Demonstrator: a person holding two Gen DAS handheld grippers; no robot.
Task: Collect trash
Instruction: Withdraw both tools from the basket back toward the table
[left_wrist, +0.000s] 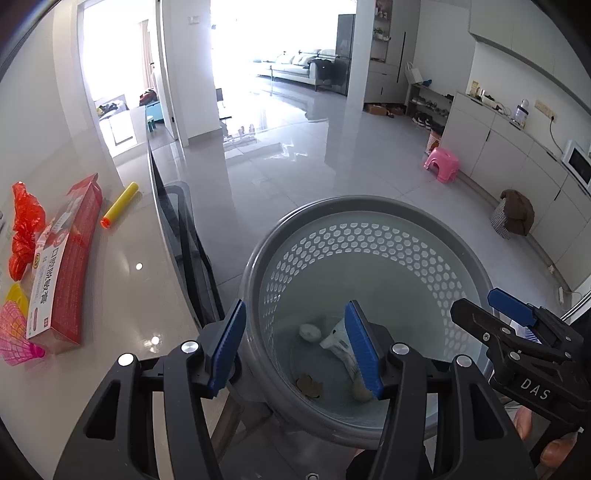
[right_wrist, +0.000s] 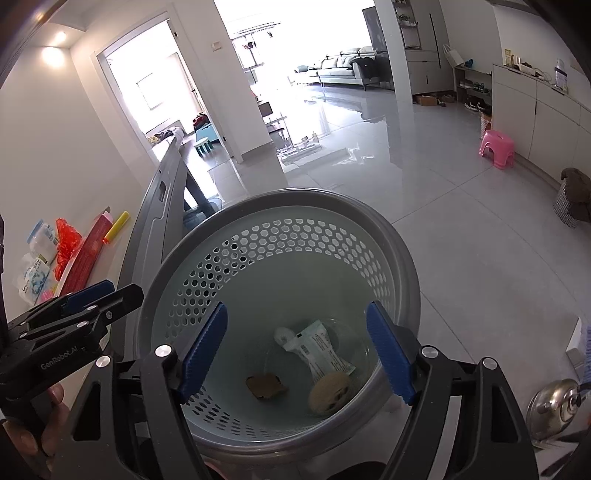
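Right below your two tools stands the round grey waste bin with the pale perforated liner (right_wrist: 391, 236), on the floor just beside the edge of the glossy white table (left_wrist: 122, 266). At its bottom lie a crumpled white printed wrapper (right_wrist: 321, 350), a small white wad (right_wrist: 284, 336), a brown dried leaf (right_wrist: 266, 386) and a round beige scrap (right_wrist: 328, 393), all loose and apart from your fingers.

Your left gripper (left_wrist: 295, 345) hangs over the near left side of the rim, one blue pad (left_wrist: 227, 343) outside the wall and the other inside; the jaws stand apart with nothing between them but that rim, untouched. Your right gripper (right_wrist: 295, 350) hangs over the mouth, jaws spread wide and empty.

On the table to your left, near its dark edge, wait a long red cardboard box (left_wrist: 66, 266), a crumpled red plastic bag (left_wrist: 26, 229), a yellow tube with an orange cap (left_wrist: 120, 205) and a pink mesh piece (left_wrist: 16, 332).

Beyond the bin the grey tiled floor (left_wrist: 332, 155) lies open; a pink plastic stool (left_wrist: 441, 164) stands by the cabinets at far right.
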